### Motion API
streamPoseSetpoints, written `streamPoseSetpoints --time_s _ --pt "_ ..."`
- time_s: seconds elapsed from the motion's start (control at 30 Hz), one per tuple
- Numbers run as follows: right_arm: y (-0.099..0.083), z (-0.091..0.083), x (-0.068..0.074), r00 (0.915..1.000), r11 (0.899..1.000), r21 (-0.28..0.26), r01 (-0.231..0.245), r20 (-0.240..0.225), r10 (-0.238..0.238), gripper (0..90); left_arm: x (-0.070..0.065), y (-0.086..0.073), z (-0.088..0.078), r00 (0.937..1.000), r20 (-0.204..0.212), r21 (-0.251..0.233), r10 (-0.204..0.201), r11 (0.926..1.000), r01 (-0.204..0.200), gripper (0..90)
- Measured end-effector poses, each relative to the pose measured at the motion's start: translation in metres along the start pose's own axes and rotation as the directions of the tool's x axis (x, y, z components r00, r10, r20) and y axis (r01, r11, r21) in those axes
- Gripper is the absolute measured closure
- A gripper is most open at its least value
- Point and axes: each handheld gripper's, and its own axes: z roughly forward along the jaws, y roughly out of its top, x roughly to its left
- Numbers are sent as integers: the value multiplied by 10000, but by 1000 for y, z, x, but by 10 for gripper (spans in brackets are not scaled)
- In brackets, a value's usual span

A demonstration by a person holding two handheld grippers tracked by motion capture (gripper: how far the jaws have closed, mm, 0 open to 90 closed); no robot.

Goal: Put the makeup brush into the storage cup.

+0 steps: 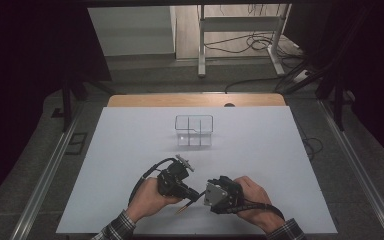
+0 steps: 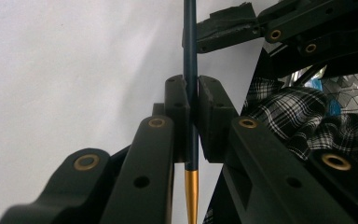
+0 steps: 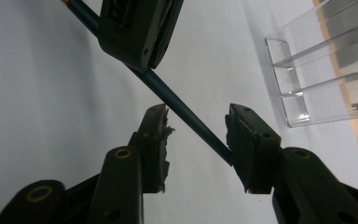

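**Slim brush handle clamped by one gripper, the other around its far end**

We see a white bench [image 1: 130, 150] with a clear acrylic organizer [image 1: 194, 130] standing toward its far side; we use that organizer as our landmark. Both grippers sit well short of it, on the person's side, close together and near the bench's front edge.

The left gripper [image 1: 192, 195] lies nearer-left of the organizer, held in the person's left hand [image 1: 149, 199]. In the left gripper view its fingers [image 2: 176, 116] are pressed together on a thin dark blue stick with a gold tapered end, most likely a paintbrush handle [image 2: 190, 70]. The gold tip [image 2: 192, 196] points back toward the person, away from the organizer, and shows just below the left gripper in the high view.

The right gripper [image 3: 196, 135] lies nearer-right of the organizer, in the right hand [image 1: 252, 192]. Its fingers [image 3: 249, 140] stand partly apart, neither wide nor pinched. The handle runs on a slant between them; its end meets the inner face of one finger, while the other finger, with a frayed pad, stays clear of it. We cannot tell whether that contact is a press.

Plaid sleeves [image 1: 117, 227] show at both wrists.
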Motion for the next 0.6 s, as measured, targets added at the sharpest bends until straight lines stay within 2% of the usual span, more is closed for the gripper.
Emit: streamPoseSetpoints --time_s 0.1,0.3,0.33,0.37,0.4,0.43,0.5,0.6 --pt "0 0 0 10000 10000 -4 91 -31 -91 614 0 0 -1 9999 10 91 119 9999 -119 838" --pt "-1 1 2 9989 9993 82 361 -301 -358 708 1 0 -4 9999 27 -67 103 9999 -103 836" --pt "-2 2 2 9983 9990 99 439 -387 -435 732 1 0 -4 10000 8 -227 41 9997 -40 835" --pt "-2 2 2 9973 9985 172 514 -536 -504 771 1 0 -7 9998 -122 -393 179 9991 -183 831" --pt "-2 3 4 9960 9982 205 562 -700 -547 822 1 0 -10 9990 -399 -775 201 9967 -231 817" --pt "-2 3 5 9937 9978 236 612 -955 -587 847 1 0 -15 9974 -662 -1010 271 9943 -337 791" --pt "-1 4 6 9908 9984 404 392 -1312 -336 850 2 -1 -23 9921 -1238 -1497 192 9880 -379 607" --pt "-1 4 4 9892 9991 368 210 -1459 -154 851 4 -3 -33 9870 -1608 -2055 -10 9781 -325 455"
